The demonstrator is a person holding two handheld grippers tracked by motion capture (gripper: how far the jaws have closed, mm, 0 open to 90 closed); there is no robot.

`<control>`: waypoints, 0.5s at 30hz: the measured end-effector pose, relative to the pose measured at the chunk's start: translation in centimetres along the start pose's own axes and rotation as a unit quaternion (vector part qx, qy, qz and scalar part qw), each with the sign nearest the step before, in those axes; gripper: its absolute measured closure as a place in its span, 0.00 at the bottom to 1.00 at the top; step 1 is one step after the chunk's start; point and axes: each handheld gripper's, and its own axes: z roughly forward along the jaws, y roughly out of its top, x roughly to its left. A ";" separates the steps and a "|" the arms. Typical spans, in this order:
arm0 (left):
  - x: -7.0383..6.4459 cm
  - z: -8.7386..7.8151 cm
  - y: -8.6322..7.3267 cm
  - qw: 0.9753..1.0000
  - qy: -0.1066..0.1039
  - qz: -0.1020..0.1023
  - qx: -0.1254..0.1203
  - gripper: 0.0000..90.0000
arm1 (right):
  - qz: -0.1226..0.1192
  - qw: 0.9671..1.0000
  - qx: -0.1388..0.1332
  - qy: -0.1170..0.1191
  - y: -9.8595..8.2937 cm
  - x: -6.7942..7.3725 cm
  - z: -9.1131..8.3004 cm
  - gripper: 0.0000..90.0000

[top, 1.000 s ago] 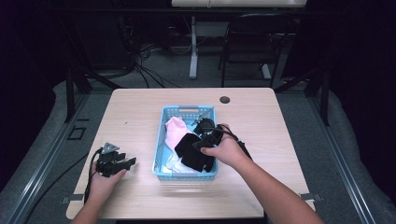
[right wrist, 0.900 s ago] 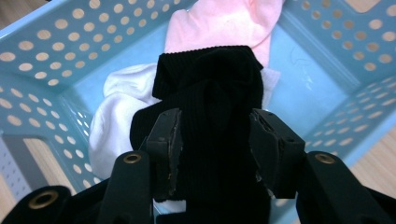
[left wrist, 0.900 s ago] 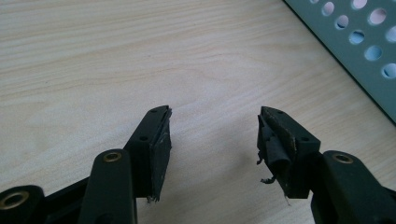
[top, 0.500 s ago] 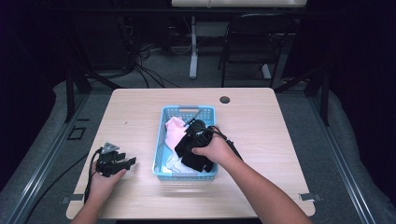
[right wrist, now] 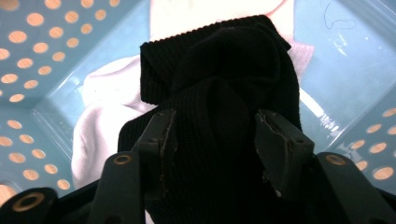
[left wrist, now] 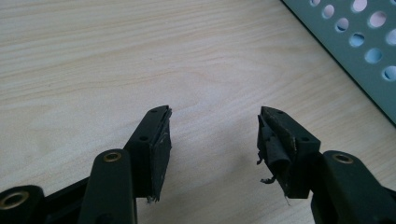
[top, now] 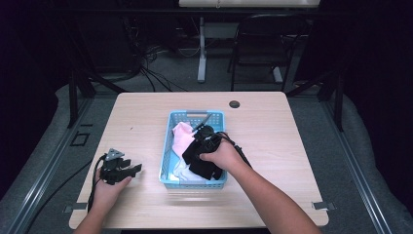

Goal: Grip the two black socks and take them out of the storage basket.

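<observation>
The person is picking a black sock [right wrist: 219,107] out of the blue basket [top: 168,163]. This looks like the grabbing step. Next, the jaws need to squeeze shut on the sock, and then lift it up over the basket wall.

Close to the person, the left hand-held gripper [top: 127,168] rests on the tabletop [top: 292,131], beside the basket. Its jaws are wide open and hold nothing.

A bit farther in, the right hand-held gripper [right wrist: 212,135] is down inside the basket. Its jaws are open, one on each side of the black sock, and the sock bulges up between them. White cloth [right wrist: 105,121] lies under the sock. A pink cloth [top: 182,136] sits farther back in the basket.
</observation>
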 end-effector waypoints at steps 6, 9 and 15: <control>0.0 0.0 0.0 1.000 0.001 0.001 -0.001 0.50 | 0.002 1.000 0.012 0.011 0.0 0.1 0.2 0.70; 0.0 0.0 0.0 1.000 0.001 0.001 0.000 0.50 | -0.005 1.000 0.012 0.014 0.0 0.2 0.2 0.78; 0.1 0.0 0.0 1.000 0.003 0.002 0.002 0.50 | -0.016 1.000 0.017 0.017 0.0 0.6 0.0 0.88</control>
